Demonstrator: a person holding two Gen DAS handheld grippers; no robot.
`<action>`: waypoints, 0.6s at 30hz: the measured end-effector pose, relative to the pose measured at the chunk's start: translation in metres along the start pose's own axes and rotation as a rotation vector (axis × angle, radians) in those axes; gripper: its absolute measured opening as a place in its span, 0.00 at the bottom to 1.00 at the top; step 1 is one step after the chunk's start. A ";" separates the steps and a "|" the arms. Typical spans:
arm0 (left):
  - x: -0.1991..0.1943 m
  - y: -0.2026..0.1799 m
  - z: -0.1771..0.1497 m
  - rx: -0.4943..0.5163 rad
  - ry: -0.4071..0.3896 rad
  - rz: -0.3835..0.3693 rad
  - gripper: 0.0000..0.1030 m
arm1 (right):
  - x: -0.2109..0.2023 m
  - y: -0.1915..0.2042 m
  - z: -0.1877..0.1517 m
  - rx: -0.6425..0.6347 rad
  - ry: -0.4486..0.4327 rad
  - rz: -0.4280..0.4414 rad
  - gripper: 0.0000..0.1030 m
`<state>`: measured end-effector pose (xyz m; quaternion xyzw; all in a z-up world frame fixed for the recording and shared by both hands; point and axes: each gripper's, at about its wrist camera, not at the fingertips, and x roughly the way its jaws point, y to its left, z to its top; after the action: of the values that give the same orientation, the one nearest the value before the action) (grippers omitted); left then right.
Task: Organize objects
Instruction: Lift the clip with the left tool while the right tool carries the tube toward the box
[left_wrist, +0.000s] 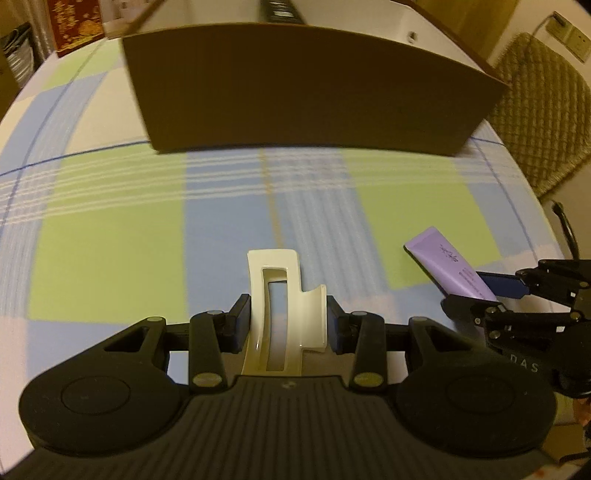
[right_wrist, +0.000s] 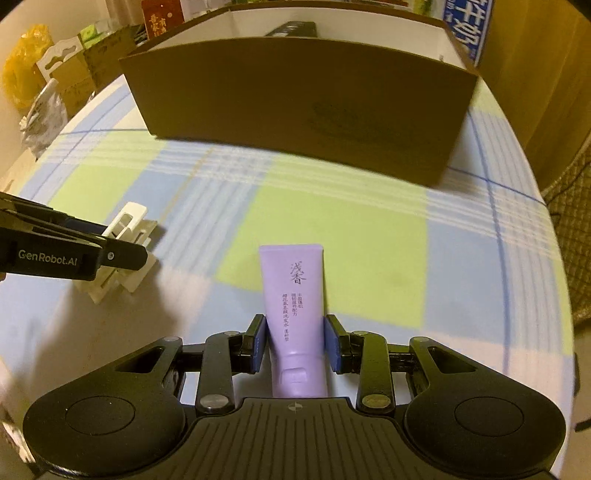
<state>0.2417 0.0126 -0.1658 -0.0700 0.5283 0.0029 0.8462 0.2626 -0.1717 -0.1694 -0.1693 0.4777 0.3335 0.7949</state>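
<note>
Both views are lit dimly and warmly, with a yellowish cast over everything. The near wall of the cardboard box (left_wrist: 314, 92) is left in deep shade, and a dark shadow is thrown along its base onto the checked tabletop (left_wrist: 110, 251). Strong fisheye bending is seen: straight edges are curved and the corners are blacked out. The cloth's stripes are smeared by motion blur, most at the left. A small glint is carried by the cream hair clip (left_wrist: 284, 314).

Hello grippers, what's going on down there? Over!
Left gripper shut on cream hair claw. Right gripper shut on purple tube. Open cardboard box ahead on the checked tablecloth. Nothing between. Over.
</note>
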 end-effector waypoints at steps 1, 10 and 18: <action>0.000 -0.005 -0.002 0.002 0.003 -0.006 0.34 | -0.003 -0.004 -0.005 0.002 0.002 0.001 0.30; -0.001 -0.027 -0.017 -0.039 0.027 0.014 0.35 | -0.012 -0.022 -0.014 0.008 -0.011 0.023 0.32; 0.002 -0.035 -0.019 -0.074 0.013 0.058 0.36 | -0.009 -0.017 -0.015 -0.063 -0.033 0.007 0.47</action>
<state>0.2284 -0.0248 -0.1719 -0.0858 0.5353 0.0462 0.8390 0.2621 -0.1962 -0.1697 -0.1870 0.4544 0.3541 0.7957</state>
